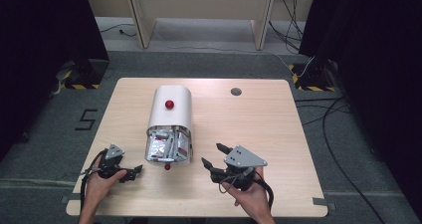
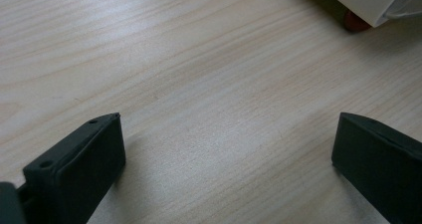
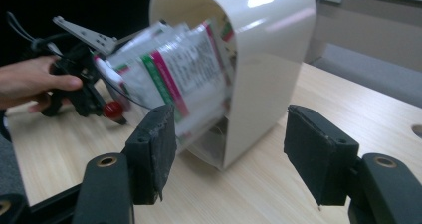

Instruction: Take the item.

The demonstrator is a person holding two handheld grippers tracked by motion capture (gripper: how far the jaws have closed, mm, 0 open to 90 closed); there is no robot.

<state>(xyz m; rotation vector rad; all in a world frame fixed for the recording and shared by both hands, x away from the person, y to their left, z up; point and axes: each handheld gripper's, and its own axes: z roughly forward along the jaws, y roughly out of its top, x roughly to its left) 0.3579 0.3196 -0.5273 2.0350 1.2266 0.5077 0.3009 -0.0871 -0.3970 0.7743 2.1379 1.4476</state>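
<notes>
A white rounded container (image 1: pixel 170 115) lies on the wooden table (image 1: pixel 259 129) with a red knob (image 1: pixel 169 104) on top. Its open near end is stuffed with silver, red and green packets (image 1: pixel 168 147), and its lid lies flat in front with a second red knob (image 1: pixel 167 167). My left gripper (image 1: pixel 133 173) rests on the table left of that opening, open and holding nothing; its own view shows the container's corner (image 2: pixel 368 0) and knob (image 2: pixel 354 21). My right gripper (image 1: pixel 210 153) stands open to the right, its jaws facing the packets (image 3: pixel 174 74) without touching them.
A round cable hole (image 1: pixel 236 91) sits near the table's far right edge. Behind the table stand wooden furniture legs (image 1: pixel 142 20) and loose cables (image 1: pixel 293 15) on the floor. In the right gripper view, a hand (image 3: pixel 30 79) holds the other gripper (image 3: pixel 79 84) beyond the container.
</notes>
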